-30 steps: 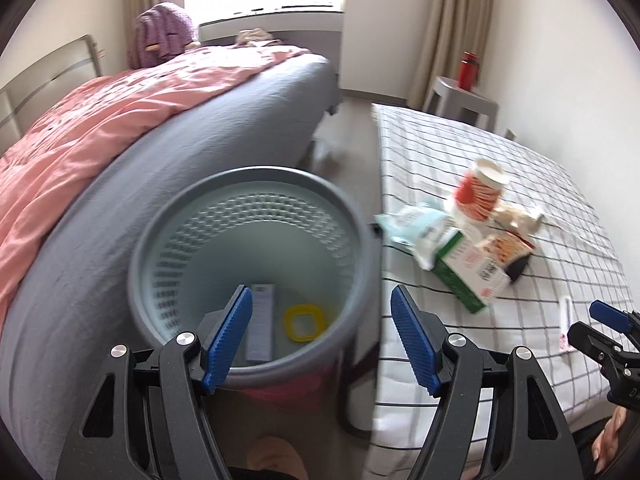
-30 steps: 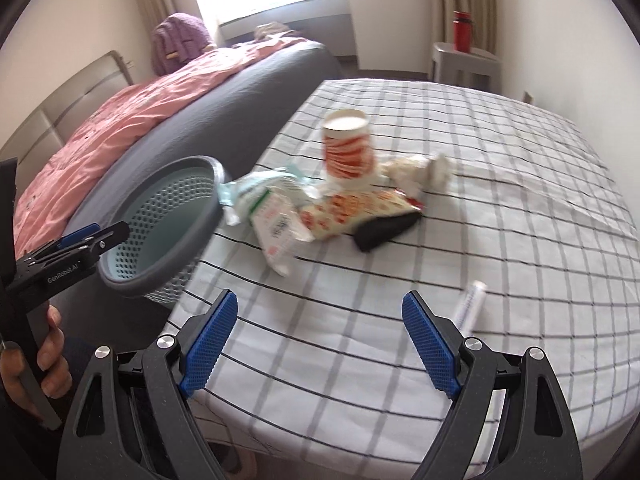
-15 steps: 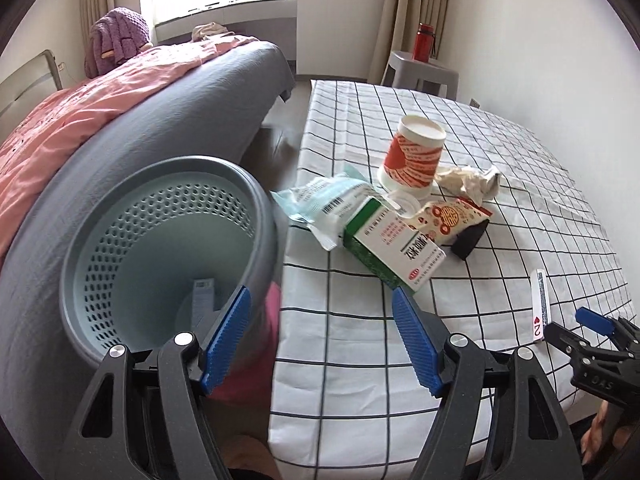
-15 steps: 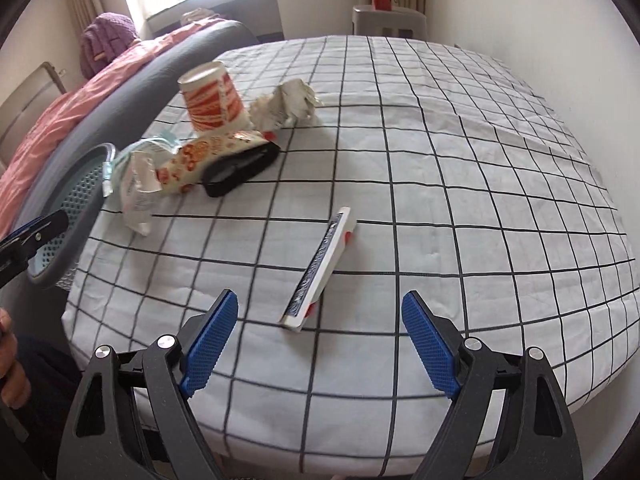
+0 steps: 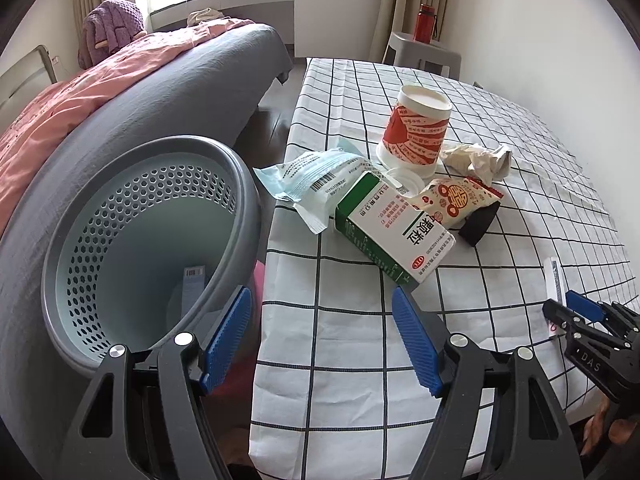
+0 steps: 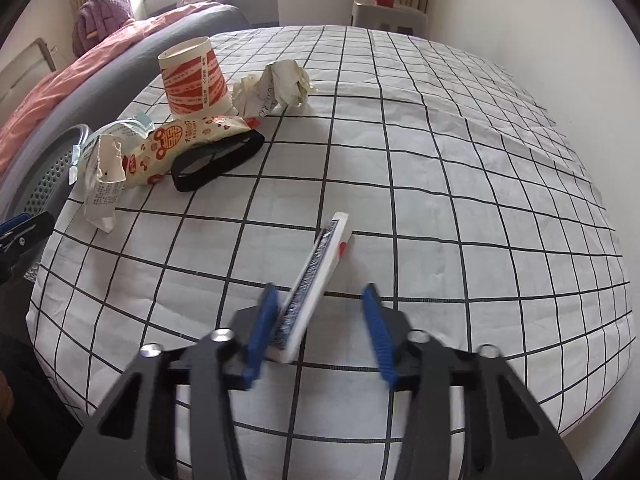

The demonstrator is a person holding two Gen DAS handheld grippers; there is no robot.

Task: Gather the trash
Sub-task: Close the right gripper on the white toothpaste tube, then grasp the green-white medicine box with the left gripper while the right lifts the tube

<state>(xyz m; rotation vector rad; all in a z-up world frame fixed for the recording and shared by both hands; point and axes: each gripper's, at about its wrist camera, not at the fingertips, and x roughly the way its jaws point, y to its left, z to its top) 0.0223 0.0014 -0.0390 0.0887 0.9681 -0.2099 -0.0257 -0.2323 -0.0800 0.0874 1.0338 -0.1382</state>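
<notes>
Right tongs (image 6: pixel 320 328) are straddling the flat white packet (image 6: pixel 316 276) lying on the checked tabletop (image 6: pixel 480 184), jaws spread, left pad touching it. Left tongs (image 5: pixel 322 336) are hanging spread beside the bin (image 5: pixel 132 248).

Bare checked tablecloth (image 6: pixel 460 184) gives my right gripper (image 6: pixel 320 320) open passage ahead and rightward; leftward, the red-striped paper cup (image 6: pixel 196 76), crumpled paper (image 6: pixel 276 84) and black band (image 6: pixel 218 158) crowd together.

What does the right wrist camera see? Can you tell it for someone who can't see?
The right gripper, jaws open, straddles a flat white card box on the checked tablecloth. Farther off lie a red paper cup, crumpled paper and a snack wrapper.
</notes>
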